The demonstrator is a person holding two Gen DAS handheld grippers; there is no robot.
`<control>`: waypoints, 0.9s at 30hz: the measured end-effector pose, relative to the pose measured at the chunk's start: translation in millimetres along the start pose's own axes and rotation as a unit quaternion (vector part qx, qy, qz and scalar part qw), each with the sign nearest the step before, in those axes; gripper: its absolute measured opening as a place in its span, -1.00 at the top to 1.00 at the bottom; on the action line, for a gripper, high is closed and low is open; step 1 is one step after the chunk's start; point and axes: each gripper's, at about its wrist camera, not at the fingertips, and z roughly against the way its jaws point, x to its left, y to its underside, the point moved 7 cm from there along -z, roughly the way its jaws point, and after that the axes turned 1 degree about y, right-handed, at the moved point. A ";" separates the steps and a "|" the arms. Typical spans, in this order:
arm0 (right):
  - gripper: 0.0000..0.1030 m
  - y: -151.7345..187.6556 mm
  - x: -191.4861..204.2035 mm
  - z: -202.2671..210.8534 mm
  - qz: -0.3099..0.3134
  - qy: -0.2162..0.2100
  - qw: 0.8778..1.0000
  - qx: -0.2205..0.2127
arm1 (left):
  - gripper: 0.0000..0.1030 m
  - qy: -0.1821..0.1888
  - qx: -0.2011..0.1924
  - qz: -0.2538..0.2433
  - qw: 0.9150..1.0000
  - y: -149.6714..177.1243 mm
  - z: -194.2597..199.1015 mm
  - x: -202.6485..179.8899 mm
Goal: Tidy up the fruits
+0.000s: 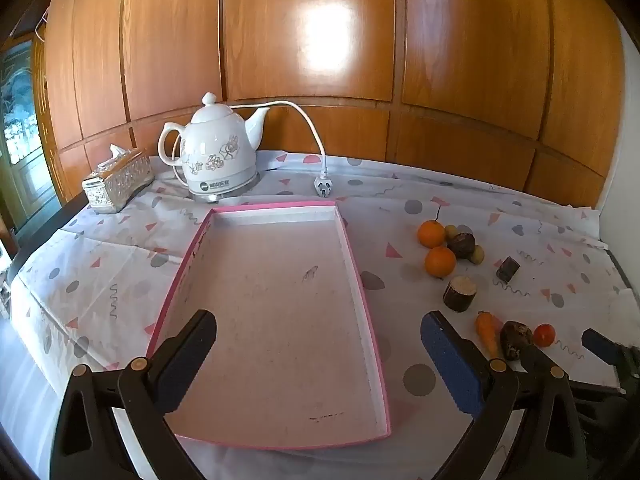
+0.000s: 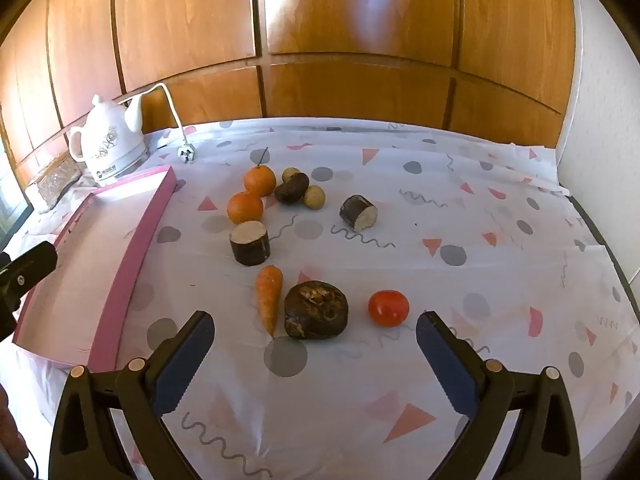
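**Both grippers spread wide above the table, fruit loose beside the pink tray**

At the far left, against the wood-panelled wall (image 1: 304, 40), a patterned tissue box (image 1: 118, 182) sits at the table's corner. Just right of it stands a white ceramic kettle (image 1: 218, 152) with a flower print; its white cord (image 1: 308, 120) arcs over to an unplugged plug (image 1: 322, 187) lying on the patterned tablecloth (image 1: 100, 264).

In front of the kettle lies the pink tray (image 1: 362, 280), shallow and with nothing inside. The left gripper (image 1: 318, 354) hangs over its near half with its fingers spread wide and nothing between them.

Right of the tray, the produce lies loose on the cloth. Two oranges (image 2: 245, 208) sit close together, one behind the other, and next to them a dark oval fruit (image 2: 291, 188) touches two small pale round ones (image 2: 314, 197). A dark-skinned cut cylinder (image 2: 250, 242) stands on end just in front of the nearer orange; a second cut piece (image 2: 358, 213) lies on its side, apart to the right.

Nearer the right gripper (image 2: 314, 344), a carrot (image 2: 269, 296) lies pointing toward the camera, just beside a large dark lumpy root (image 2: 315, 309), and a red tomato (image 2: 388, 307) sits a little to its right. This gripper's blue-padded fingers are also spread wide and empty, above the cloth just short of the root. The tray's long pink wall stands between the fruit and the tray floor.
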 end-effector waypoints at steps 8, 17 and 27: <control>-0.99 -1.2 4.3 5.3 0.002 0.004 1.000 -0.004 | -0.99 0.005 -0.003 -0.006 1.000 8.2 -2.6 2.4; -0.99 -2.1 6.1 8.5 0.002 0.011 1.000 -0.003 | -0.99 0.023 0.009 -0.003 1.000 6.6 0.0 -8.7; -0.99 -10.5 10.0 21.0 0.021 0.016 0.999 -0.031 | -0.99 0.045 0.004 0.005 0.999 4.6 4.4 -9.7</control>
